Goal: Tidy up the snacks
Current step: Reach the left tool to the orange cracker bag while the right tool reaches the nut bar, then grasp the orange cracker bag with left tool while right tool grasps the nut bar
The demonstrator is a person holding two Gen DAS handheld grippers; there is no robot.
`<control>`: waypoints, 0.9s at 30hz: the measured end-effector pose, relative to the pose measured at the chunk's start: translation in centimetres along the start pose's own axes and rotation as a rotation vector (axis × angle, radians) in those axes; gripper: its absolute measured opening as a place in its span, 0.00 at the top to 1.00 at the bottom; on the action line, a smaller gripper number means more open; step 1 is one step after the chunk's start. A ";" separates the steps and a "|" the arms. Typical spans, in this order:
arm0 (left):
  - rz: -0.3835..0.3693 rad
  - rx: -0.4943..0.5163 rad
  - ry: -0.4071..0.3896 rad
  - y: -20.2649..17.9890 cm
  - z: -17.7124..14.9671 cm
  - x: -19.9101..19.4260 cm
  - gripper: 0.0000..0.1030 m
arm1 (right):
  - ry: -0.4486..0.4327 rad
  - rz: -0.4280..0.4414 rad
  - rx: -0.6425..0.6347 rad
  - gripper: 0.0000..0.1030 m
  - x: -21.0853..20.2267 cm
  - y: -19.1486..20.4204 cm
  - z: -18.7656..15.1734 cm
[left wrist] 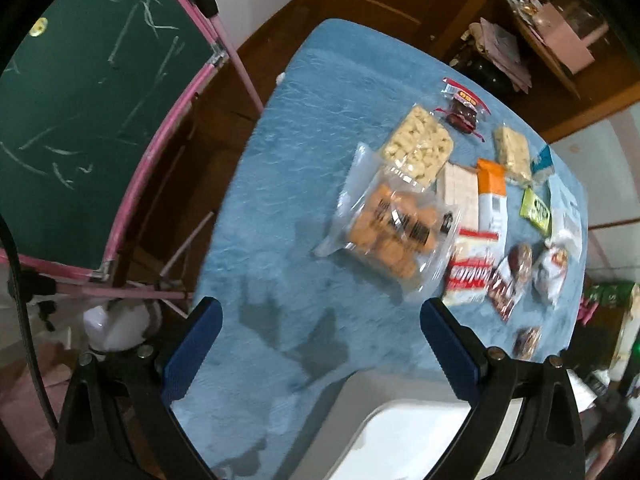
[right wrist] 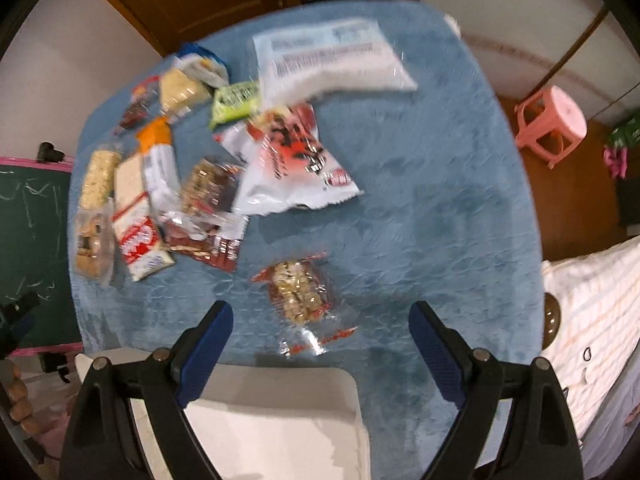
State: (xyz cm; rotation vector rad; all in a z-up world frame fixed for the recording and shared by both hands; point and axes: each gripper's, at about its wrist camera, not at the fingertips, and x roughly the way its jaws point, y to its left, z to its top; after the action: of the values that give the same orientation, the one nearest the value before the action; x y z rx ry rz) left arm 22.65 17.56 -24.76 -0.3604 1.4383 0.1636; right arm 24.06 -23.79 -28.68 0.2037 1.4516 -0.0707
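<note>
Several snack packs lie on a blue-covered table (left wrist: 288, 128). In the left wrist view my left gripper (left wrist: 320, 320) hangs open above bare cloth, short of a clear bag of orange biscuits (left wrist: 388, 232) and a bag of pale puffs (left wrist: 416, 146). A white bin (left wrist: 404, 436) sits under it at the near edge. In the right wrist view my right gripper (right wrist: 322, 322) is open, with a small clear nut-bar pack (right wrist: 300, 292) on the cloth just ahead of its fingertips. The white bin (right wrist: 276, 420) lies below it. Neither gripper holds anything.
A red-and-white bag (right wrist: 292, 160), a big clear white pack (right wrist: 328, 56) and a cluster of small packs (right wrist: 136, 200) fill the table's far left. A green chalkboard (left wrist: 80, 112) stands left of the table. A pink stool (right wrist: 552, 124) and a bed (right wrist: 596, 340) are on the right.
</note>
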 end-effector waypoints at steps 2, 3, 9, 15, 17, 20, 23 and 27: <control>-0.007 -0.016 0.008 -1.2 1.0 0.8 0.04 | 0.034 -0.005 -0.010 0.12 1.7 -0.2 0.4; -0.013 -0.019 0.011 -1.8 1.5 1.1 0.04 | 0.046 -0.014 -0.014 0.12 2.4 -0.1 0.6; -0.030 -0.121 0.083 -3.8 4.1 3.7 0.04 | 0.118 -0.007 -0.034 0.14 5.9 0.9 1.1; -0.059 -0.274 0.118 -4.4 5.8 6.1 0.04 | 0.128 -0.016 -0.101 0.23 7.3 3.0 0.5; -0.064 -0.297 0.125 -4.7 6.3 6.8 0.04 | 0.134 -0.021 -0.118 0.27 7.9 3.6 0.3; -0.053 -0.339 0.133 -5.4 6.8 8.0 0.04 | 0.154 -0.008 -0.130 0.35 9.0 4.4 -0.2; -0.008 -0.371 0.119 -5.8 7.1 8.9 0.04 | 0.162 -0.014 -0.153 0.40 9.9 5.1 -0.8; 0.054 -0.392 0.108 -6.7 7.4 9.8 0.04 | 0.158 -0.018 -0.196 0.42 10.5 6.5 -1.6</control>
State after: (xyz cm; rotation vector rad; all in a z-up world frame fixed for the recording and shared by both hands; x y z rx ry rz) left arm 33.07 12.79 -32.75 -0.6588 1.5221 0.4791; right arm 24.91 -16.37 -38.66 0.0362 1.6066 0.0749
